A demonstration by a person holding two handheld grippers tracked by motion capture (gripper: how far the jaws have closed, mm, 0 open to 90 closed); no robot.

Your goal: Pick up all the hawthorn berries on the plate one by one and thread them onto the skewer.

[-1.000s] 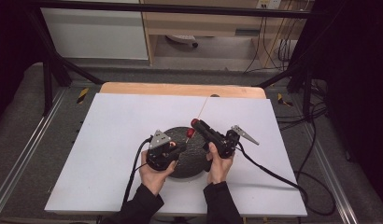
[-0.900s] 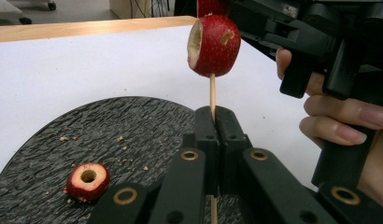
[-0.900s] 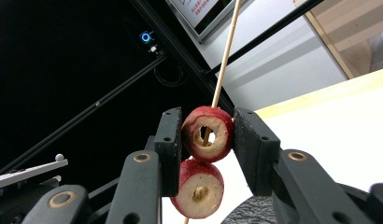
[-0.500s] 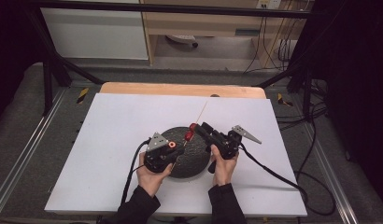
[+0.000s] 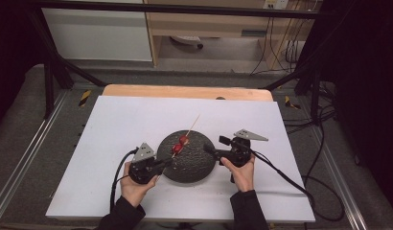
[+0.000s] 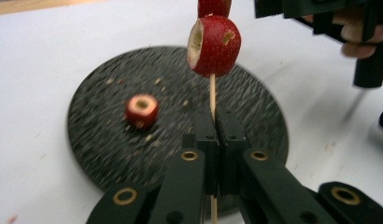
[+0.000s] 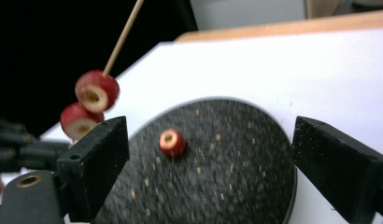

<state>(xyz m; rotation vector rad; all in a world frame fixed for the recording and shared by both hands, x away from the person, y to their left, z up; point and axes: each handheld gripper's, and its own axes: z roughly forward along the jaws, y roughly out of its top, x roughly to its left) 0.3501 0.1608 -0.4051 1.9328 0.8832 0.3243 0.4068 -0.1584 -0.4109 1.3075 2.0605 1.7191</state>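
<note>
With our left gripper (image 6: 216, 135) pinching the thin wooden skewer (image 6: 211, 95) of two red fruit pieces (image 6: 214, 45) above the round black plate (image 5: 194, 167), and our right gripper (image 7: 206, 163) just opened, empty, any tilt could slide them off.

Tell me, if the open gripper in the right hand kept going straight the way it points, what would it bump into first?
Probably the small red cored fruit piece lying on the round black textured plate. It sits nearly midway ahead of the right gripper, whose jaws have just been opening with nothing between them. Depth is unclear, so the plate itself might come first.
</note>
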